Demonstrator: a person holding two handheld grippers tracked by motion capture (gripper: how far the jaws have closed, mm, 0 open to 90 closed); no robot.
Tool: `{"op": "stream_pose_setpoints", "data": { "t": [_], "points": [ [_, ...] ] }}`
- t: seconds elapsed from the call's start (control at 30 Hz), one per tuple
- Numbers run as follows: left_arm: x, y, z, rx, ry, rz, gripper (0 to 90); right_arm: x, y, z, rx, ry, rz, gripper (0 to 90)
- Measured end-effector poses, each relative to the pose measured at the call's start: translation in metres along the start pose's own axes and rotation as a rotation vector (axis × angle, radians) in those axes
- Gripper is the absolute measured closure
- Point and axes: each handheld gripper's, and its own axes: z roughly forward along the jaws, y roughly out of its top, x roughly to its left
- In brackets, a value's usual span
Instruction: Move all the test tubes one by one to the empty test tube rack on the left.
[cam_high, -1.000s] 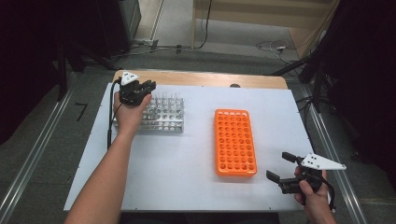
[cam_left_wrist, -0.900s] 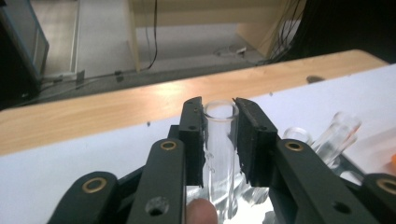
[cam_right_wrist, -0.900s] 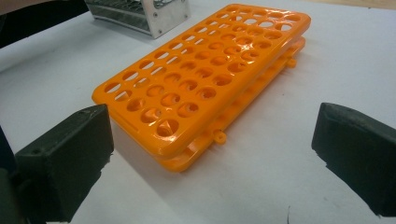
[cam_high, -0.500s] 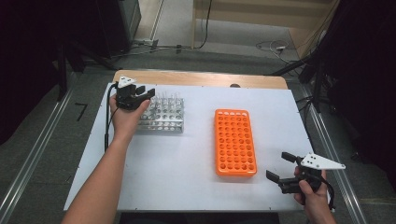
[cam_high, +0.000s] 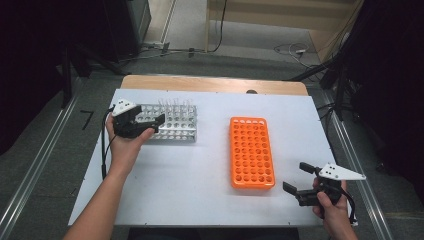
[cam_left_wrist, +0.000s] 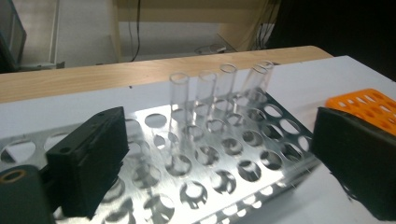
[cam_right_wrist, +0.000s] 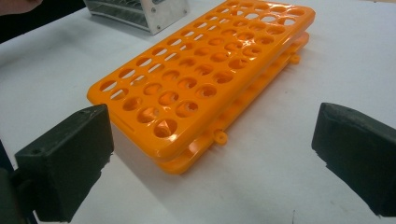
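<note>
Counter (cam_high: 200, 200): a white top with a wooden strip along its far edge; it carries both racks, and both of the person's hands reach in over its near edge.
Orange rack (cam_high: 251, 151): a flat plastic grid of round holes, lying right of the counter's middle with its long side running from the near edge toward the far edge. In the right gripper view (cam_right_wrist: 196, 79) its holes look empty.
Metal rack (cam_high: 170, 122): a shiny perforated tray near the far-left corner, well apart from the orange rack.
Glass tubes (cam_left_wrist: 219, 88): four clear tubes stand upright in a row in the metal rack's holes, toward its far side, mouths open at the top.
Left claw (cam_high: 147, 125): held by the left hand at the left end of the metal rack, over its near-left part. Its jaws have just been opening and now stand spread wide; in the left gripper view (cam_left_wrist: 219, 158) they straddle the rack's hole plate with nothing pressed between them, and the tubes stand beyond the tips, untouched.
Right claw (cam_high: 295, 180): held by the right hand near the near-right corner, just beside the orange rack's near end. Its jaws are released and wide apart; in the right gripper view (cam_right_wrist: 210, 163) bare counter and the rack's corner lie between them.
</note>
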Motion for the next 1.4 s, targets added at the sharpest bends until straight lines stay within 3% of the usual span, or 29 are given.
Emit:
{"op": "stream_pose_setpoints", "data": {
  "t": [0.27, 0.5, 0.73, 1.1, 1.4],
  "points": [
    [-0.018, -0.020, -0.031, -0.027, -0.058, 0.022, 0.0, 0.000, -0.001, 0.003, 0.010, -0.007, 0.001, 0.0],
    [-0.035, -0.038, -0.049, -0.026, -0.070, 0.057, 0.0, -0.001, -0.002, 0.005, 0.016, -0.009, 0.005, 0.0],
    [-0.048, -0.055, -0.065, -0.026, -0.093, 0.060, 0.0, -0.003, -0.004, 0.007, 0.018, -0.015, -0.002, 0.0],
    [-0.051, -0.071, -0.099, -0.051, -0.116, 0.067, 0.0, -0.004, -0.008, 0.007, 0.019, -0.038, 0.006, 0.0],
    [-0.051, -0.083, -0.112, -0.056, -0.127, 0.076, 0.0, -0.006, -0.012, 0.007, 0.008, -0.053, 0.017, 0.0]
  ]
}}
